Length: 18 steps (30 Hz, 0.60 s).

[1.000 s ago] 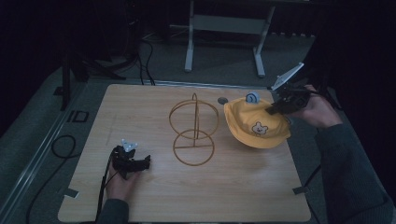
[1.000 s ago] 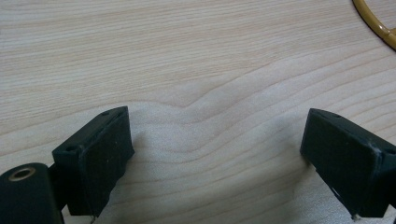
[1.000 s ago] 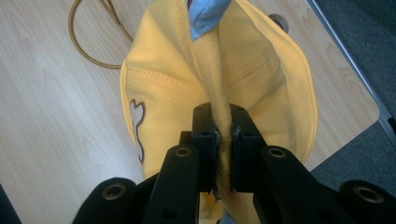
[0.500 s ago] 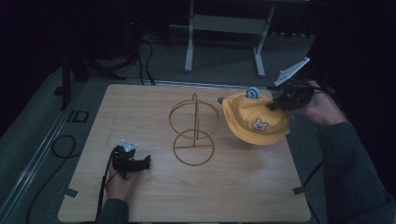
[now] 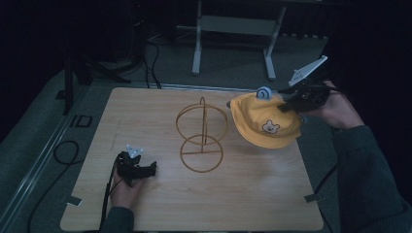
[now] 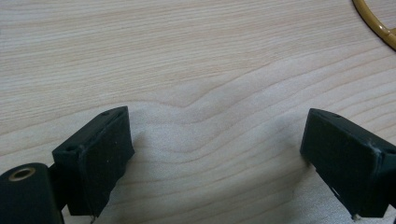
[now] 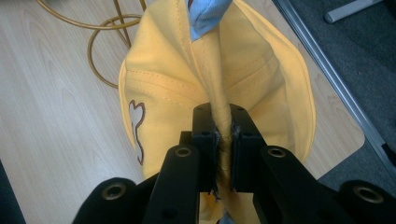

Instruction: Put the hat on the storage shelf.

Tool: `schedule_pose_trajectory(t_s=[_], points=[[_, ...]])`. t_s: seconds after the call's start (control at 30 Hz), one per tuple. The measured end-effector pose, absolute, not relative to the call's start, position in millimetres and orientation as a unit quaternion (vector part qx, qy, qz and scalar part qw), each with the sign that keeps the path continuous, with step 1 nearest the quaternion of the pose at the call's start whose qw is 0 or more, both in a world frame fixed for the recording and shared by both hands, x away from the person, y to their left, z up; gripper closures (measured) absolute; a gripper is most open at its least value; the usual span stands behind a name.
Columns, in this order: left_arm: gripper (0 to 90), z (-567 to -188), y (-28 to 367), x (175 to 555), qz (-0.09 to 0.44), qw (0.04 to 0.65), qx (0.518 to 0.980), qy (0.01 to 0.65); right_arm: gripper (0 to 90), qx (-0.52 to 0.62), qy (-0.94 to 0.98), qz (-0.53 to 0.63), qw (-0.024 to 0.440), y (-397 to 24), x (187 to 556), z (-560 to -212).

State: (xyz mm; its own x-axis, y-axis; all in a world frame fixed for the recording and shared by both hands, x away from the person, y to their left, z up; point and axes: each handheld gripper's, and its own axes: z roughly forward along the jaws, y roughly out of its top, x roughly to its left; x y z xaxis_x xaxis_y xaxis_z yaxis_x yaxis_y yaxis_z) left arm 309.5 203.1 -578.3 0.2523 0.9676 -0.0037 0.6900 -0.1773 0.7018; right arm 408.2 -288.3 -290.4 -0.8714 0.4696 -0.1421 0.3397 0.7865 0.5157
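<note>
A yellow child's hat (image 5: 265,121) with a bear print and a small blue ear hangs above the table's right side. My right gripper (image 5: 291,103) is shut on a fold of its fabric; in the right gripper view the hat (image 7: 210,88) is pinched between the two black fingers (image 7: 205,135). A gold wire stand (image 5: 201,136) made of rings sits at the table's middle, just left of the hat. My left gripper (image 5: 145,170) rests on the table at the front left, held by a hand. In the left gripper view it (image 6: 219,163) stands open over bare wood.
The wooden table (image 5: 145,204) ends close to the hat on the right, with a metal rail (image 7: 322,70) along that edge. Cables lie on the grey floor at the left. A metal frame's legs (image 5: 197,48) stand behind the table.
The right gripper has lifted the hat a little and carried it slightly back and up, off the table. The left gripper has stayed in place.
</note>
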Motion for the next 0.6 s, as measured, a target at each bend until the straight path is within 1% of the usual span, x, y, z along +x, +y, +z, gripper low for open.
schedule_pose_trajectory(t_s=[0.6], points=[[9.1, -578.3, 203.1, 309.5, 0.231, 0.301, 0.732, 0.566, 83.1, 0.196, 0.934, 0.263, 0.139, -285.5, 404.4, -280.0]])
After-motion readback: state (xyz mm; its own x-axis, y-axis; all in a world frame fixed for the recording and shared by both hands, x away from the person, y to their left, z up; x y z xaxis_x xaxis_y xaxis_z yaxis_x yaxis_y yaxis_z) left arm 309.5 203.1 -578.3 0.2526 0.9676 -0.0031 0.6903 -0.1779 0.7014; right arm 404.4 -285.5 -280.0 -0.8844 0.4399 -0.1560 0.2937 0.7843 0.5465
